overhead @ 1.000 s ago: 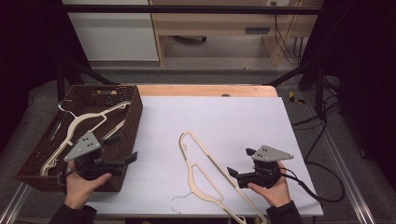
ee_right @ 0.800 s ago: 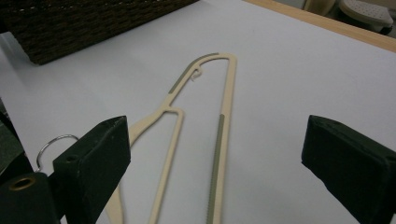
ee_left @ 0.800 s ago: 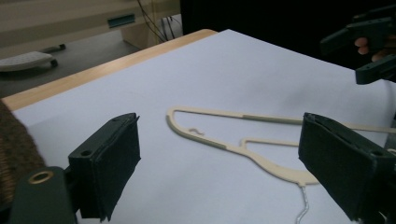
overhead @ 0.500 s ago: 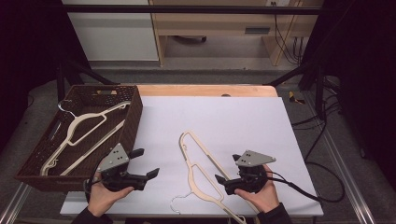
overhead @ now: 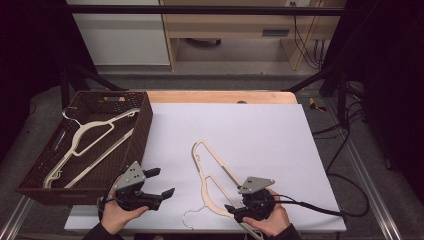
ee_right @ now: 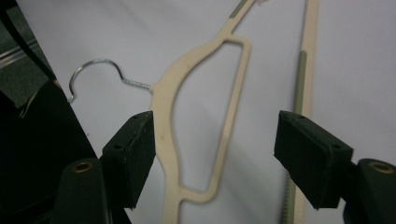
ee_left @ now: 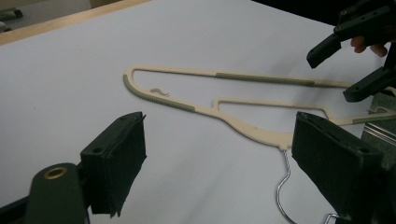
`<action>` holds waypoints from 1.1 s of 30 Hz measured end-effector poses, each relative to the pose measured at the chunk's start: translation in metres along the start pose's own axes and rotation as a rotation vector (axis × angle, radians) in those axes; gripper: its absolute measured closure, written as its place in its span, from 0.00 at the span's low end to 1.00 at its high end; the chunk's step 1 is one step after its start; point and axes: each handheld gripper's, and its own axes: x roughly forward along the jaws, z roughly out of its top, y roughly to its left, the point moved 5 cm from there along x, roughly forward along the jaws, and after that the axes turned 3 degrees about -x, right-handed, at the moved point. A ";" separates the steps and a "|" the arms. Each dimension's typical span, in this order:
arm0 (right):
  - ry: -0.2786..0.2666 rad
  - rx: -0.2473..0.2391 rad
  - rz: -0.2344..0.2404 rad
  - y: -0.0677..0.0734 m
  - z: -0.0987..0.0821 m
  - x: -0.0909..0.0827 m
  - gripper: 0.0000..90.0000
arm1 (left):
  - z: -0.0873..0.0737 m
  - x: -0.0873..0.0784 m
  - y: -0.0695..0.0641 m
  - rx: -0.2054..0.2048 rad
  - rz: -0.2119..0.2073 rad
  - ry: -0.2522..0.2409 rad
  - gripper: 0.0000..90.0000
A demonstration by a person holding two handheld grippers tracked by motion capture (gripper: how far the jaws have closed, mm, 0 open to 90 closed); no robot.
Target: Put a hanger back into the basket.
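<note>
Both grippers sit at the near edge of the table, each in one of the person's hands. On the left, the left gripper (overhead: 159,182) hovers just beside the basket's near corner with its jaws wide apart and nothing between them; from its own camera the pads (ee_left: 119,158) frame the white sheet and the hanger beyond. On the right, the right gripper (overhead: 234,211) is low over the neck end of the table hanger, jaws likewise spread, straddling the hanger's cream body without closing on it, as the right gripper view shows.

Two cream plastic hangers are visible. One hanger (overhead: 210,175) lies flat on the white sheet near the middle front, its metal hook (overhead: 192,216) toward the near edge, with grey-green ribbed strips along its arms. The second hanger (overhead: 92,142) lies inside the dark brown wicker basket (overhead: 142,130), which stands at the table's left side.

A white sheet (overhead: 250,130) covers the table, with a wooden edge (overhead: 220,96) showing at the far side. Beyond stand pale cabinets (overhead: 125,35), and cables (overhead: 345,165) trail off at the right.
</note>
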 end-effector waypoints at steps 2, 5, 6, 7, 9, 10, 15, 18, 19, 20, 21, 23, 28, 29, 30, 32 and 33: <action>0.032 0.002 -0.027 0.003 -0.006 0.001 0.40 | -0.003 0.004 -0.002 0.003 -0.002 0.015 0.20; 0.071 0.018 -0.039 0.009 -0.016 0.001 0.44 | -0.006 0.008 -0.005 0.012 -0.009 0.029 0.20; 0.083 0.001 -0.037 0.011 -0.019 0.000 0.46 | -0.006 0.009 -0.006 0.014 -0.010 0.034 0.20; 0.083 0.002 -0.038 0.013 -0.021 0.000 0.48 | -0.007 0.010 -0.007 0.014 -0.013 0.039 0.20; 0.096 0.023 -0.030 0.015 -0.027 -0.003 0.52 | -0.007 0.010 -0.009 0.019 -0.013 0.040 0.20; 0.101 0.034 -0.017 0.015 -0.029 -0.004 0.55 | -0.007 0.010 -0.009 0.017 -0.014 0.040 0.20; 0.147 0.045 -0.014 0.019 -0.040 -0.004 0.65 | -0.009 0.012 -0.010 0.018 -0.013 0.050 0.20; 0.180 0.047 0.003 0.023 -0.043 -0.002 0.73 | -0.010 0.012 -0.010 0.019 -0.012 0.052 0.20; 0.196 0.050 0.015 0.025 -0.045 -0.002 0.76 | -0.010 0.013 -0.010 0.017 -0.011 0.053 0.20; 0.196 0.048 0.010 0.026 -0.046 -0.001 0.79 | -0.010 0.013 -0.010 0.017 -0.011 0.054 0.20; 0.197 0.041 0.007 0.025 -0.046 -0.002 0.81 | -0.011 0.013 -0.011 0.017 -0.011 0.055 0.20; 0.207 0.048 0.013 0.026 -0.046 -0.002 0.83 | -0.011 0.013 -0.011 0.019 -0.008 0.056 0.20; 0.216 0.055 0.010 0.025 -0.046 -0.001 0.88 | -0.012 0.016 -0.015 0.026 -0.017 0.062 0.20; 0.218 0.057 0.011 0.025 -0.046 -0.001 0.88 | -0.012 0.017 -0.016 0.028 -0.018 0.063 0.20; 0.218 0.059 0.011 0.025 -0.046 0.000 0.88 | -0.012 0.017 -0.018 0.030 -0.021 0.063 0.21; 0.217 0.066 0.016 0.024 -0.046 -0.001 0.88 | -0.013 0.020 -0.021 0.036 -0.030 0.068 0.21; 0.215 0.077 0.020 0.024 -0.045 -0.001 0.88 | -0.013 0.021 -0.023 0.039 -0.034 0.072 0.21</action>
